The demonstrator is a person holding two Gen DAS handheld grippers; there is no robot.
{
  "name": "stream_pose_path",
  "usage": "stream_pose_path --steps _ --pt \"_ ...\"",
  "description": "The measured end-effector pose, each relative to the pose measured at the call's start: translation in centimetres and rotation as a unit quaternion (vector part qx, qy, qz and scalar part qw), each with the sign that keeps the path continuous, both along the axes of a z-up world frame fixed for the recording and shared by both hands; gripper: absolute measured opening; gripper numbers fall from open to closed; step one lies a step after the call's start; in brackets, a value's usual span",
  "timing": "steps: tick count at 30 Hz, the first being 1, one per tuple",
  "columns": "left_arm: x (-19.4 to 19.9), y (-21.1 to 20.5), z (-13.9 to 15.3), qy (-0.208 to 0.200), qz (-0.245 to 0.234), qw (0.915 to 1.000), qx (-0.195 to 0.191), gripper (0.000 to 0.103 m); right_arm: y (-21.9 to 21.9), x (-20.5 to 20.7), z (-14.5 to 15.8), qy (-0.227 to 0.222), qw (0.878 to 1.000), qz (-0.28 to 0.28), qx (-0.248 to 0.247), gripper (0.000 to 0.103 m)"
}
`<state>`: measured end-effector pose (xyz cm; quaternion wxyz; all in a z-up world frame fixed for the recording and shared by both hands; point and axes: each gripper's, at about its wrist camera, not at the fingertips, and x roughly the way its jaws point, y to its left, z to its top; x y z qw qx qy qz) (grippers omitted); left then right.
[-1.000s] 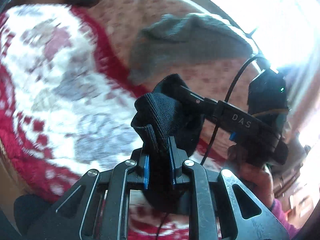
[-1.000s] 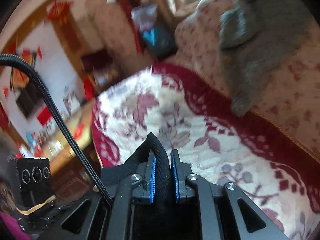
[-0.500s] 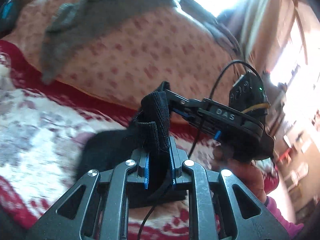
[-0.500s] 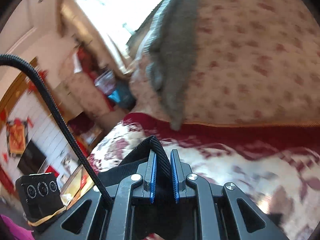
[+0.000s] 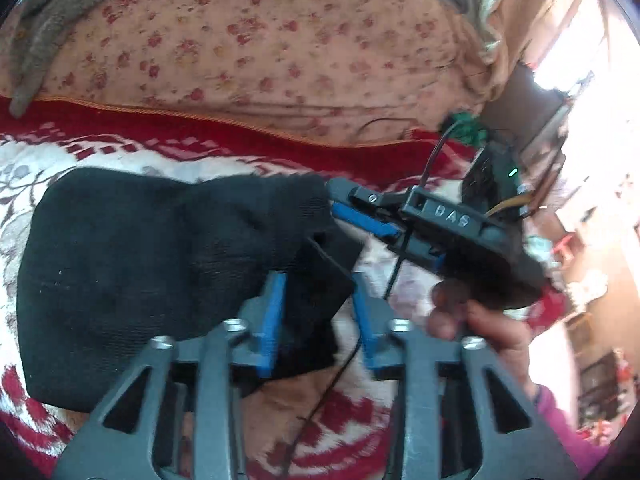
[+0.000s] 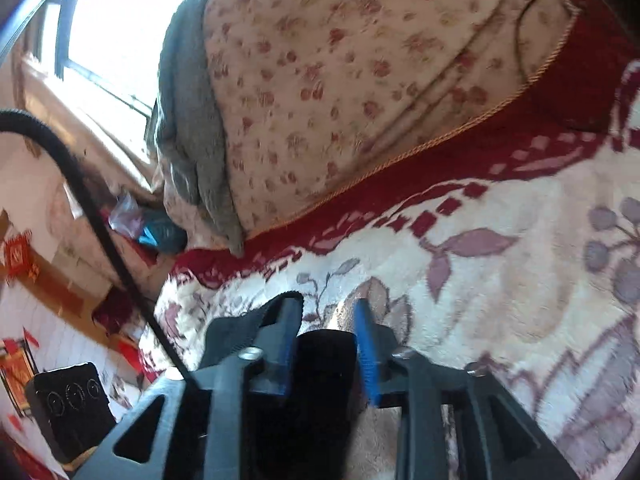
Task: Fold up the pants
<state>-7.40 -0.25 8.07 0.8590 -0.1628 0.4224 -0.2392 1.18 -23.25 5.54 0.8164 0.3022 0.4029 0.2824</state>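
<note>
The black pants (image 5: 132, 264) lie folded in a thick bundle on the red and white floral blanket (image 5: 120, 152). My left gripper (image 5: 318, 296) hangs over the bundle's right end, its jaws opening; black cloth lies loose between the blue pads (image 5: 271, 320). In the left wrist view my right gripper (image 5: 340, 204) reaches in from the right, held by a hand (image 5: 480, 320), its tips at the bundle's far right corner. In the right wrist view the right gripper (image 6: 326, 320) has its jaws opening, with black cloth (image 6: 324, 360) low between them and a fold draped on the left finger.
A floral cushion (image 5: 260, 40) rises behind the blanket, with a grey cloth (image 5: 36, 32) draped over its left end. A black cable (image 6: 92, 216) runs along the left of the right wrist view. Bright windows and cluttered furniture lie beyond.
Both grippers carried the pants' edge across and down onto the blanket, making the folded bundle. Both sets of jaws, shut on the cloth before, have spread apart.
</note>
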Motion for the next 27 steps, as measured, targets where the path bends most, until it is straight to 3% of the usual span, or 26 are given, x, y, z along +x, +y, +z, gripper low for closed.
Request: stream_pose_path --steps 2,6,8,12,14,15,16,17,20,27 --pt "-1.0 0.8 1.1 -0.02 -0.004 0.9997 -0.017 0.06 -0.6 -0.7 0.5 0.004 1.0 -0.008 0.005 0.041" --pt "-2.7 2.7 3.8 -0.059 -0.01 0.9982 -0.006 0.06 -0.7 -2.5 1.9 0.0 1.0 -0.003 0.011 0.057" --pt "-3.2 4.6 4.5 -0.069 0.002 0.9976 0.004 0.06 0.1 -3.3 2.0 0.007 1.0 0.017 -0.002 0.059" --pt "-3.5 8.5 3.5 -0.07 0.053 0.9937 0.069 0.06 2.3 -4.5 1.4 0.012 0.997 0.051 -0.059 0.065" --pt "-3.1 10.3 2.2 -0.049 0.081 0.9911 0.093 0.06 3.4 -4.7 0.8 0.019 0.995 0.056 -0.077 0.065" --pt "-2.9 11.0 1.5 -0.037 0.091 0.9907 0.094 0.06 3.7 -4.6 0.4 0.025 0.995 0.062 -0.077 0.062" --pt "-2.8 11.5 0.9 -0.029 0.098 0.9903 0.094 0.06 4.2 -4.6 0.2 0.029 0.994 0.07 -0.076 0.047" --pt "-2.6 11.9 0.3 -0.02 0.105 0.9897 0.095 0.06 4.6 -4.7 0.0 0.025 0.994 0.075 -0.07 0.041" --pt "-2.1 11.9 -1.0 -0.007 0.114 0.9889 0.096 0.06 5.5 -5.6 1.1 -0.028 0.991 0.065 -0.11 0.016" --pt "-1.4 10.4 -2.1 -0.007 0.122 0.9856 0.117 0.06 6.2 -6.0 1.6 -0.036 0.983 0.069 -0.166 0.014"
